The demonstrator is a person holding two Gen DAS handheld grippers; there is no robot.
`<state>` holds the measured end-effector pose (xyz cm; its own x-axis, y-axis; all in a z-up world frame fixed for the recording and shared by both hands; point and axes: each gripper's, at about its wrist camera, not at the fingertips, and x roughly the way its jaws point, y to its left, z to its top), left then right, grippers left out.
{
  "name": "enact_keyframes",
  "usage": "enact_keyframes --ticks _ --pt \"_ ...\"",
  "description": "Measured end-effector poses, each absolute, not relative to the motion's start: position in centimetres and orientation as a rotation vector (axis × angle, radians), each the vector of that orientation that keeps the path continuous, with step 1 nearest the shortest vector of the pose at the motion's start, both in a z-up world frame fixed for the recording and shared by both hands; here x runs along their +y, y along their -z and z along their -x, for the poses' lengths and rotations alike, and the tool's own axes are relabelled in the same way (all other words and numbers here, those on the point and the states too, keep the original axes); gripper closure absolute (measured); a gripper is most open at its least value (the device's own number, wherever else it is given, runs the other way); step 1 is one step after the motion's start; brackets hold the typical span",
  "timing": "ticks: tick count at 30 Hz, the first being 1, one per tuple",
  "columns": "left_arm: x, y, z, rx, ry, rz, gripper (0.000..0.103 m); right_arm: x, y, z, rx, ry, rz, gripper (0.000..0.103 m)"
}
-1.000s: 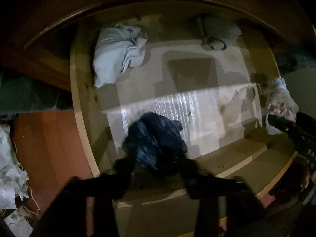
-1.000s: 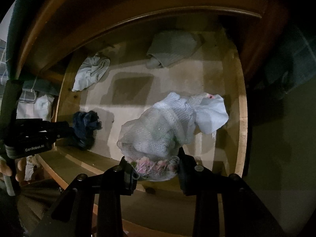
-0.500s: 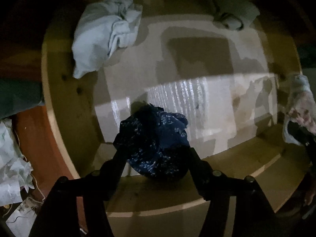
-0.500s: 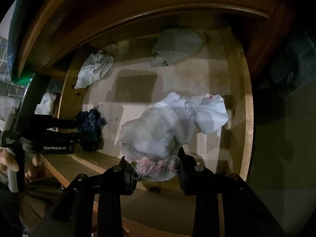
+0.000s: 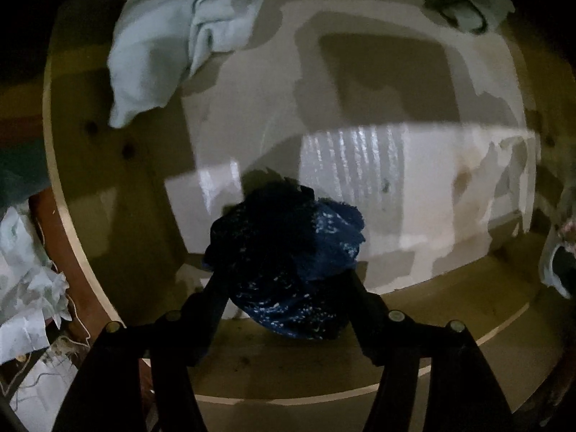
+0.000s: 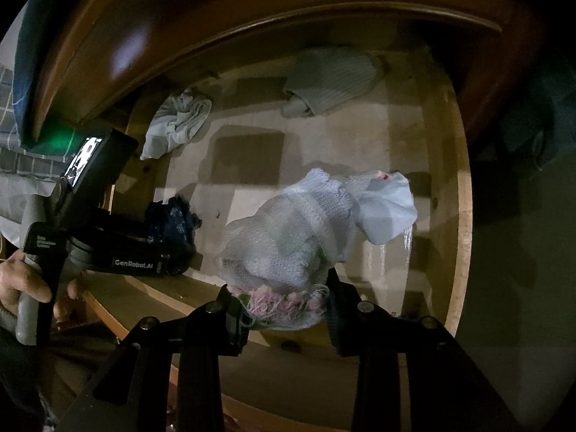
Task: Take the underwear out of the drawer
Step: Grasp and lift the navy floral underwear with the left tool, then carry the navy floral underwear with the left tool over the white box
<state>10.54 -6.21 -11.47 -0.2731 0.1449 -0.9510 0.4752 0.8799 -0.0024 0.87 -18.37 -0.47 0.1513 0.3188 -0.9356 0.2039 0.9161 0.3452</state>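
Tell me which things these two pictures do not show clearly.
- Left wrist view: the part of the dark blue underwear gripped by the left gripper is lost in shadow.
- Left wrist view: the white lace underwear is cut off by the right edge.
- Right wrist view: the drawer back corners are too dark.

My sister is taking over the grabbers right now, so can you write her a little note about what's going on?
Left gripper: shut on the dark blue underwear, held above the front of the drawer.
Right gripper: shut on the white mesh underwear with pink trim, also over the drawer's front.
Done: both pieces are gripped.
Left: carry both clear of the drawer and put them down. Then go back for the pale blue piece in the back left corner and the grey folded piece at the back.
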Motion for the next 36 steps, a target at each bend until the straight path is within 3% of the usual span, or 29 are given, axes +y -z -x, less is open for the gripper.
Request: enact_keyframes --ticks 1,6,10,36 --pt "-6.2 11.4 -10.5 1.835 0.334 -0.465 0.049 -18.3 0.5 -0.8 1.433 -0.088 -0.440 0.070" --pt "-5.1 10.6 -9.5 1.777 0.333 -0.478 0.072 -18.2 0.5 -0.8 1.432 -0.086 -0.436 0.070" --pt "-5.0 9.4 -8.5 1.727 0.344 -0.498 0.082 -18.2 0.4 -0.7 1.427 -0.083 -0.438 0.070" --pt "0.2 -7.1 -5.9 1.418 0.505 -0.346 0.083 -18.1 0.3 -0.9 1.410 -0.046 -0.396 0.071"
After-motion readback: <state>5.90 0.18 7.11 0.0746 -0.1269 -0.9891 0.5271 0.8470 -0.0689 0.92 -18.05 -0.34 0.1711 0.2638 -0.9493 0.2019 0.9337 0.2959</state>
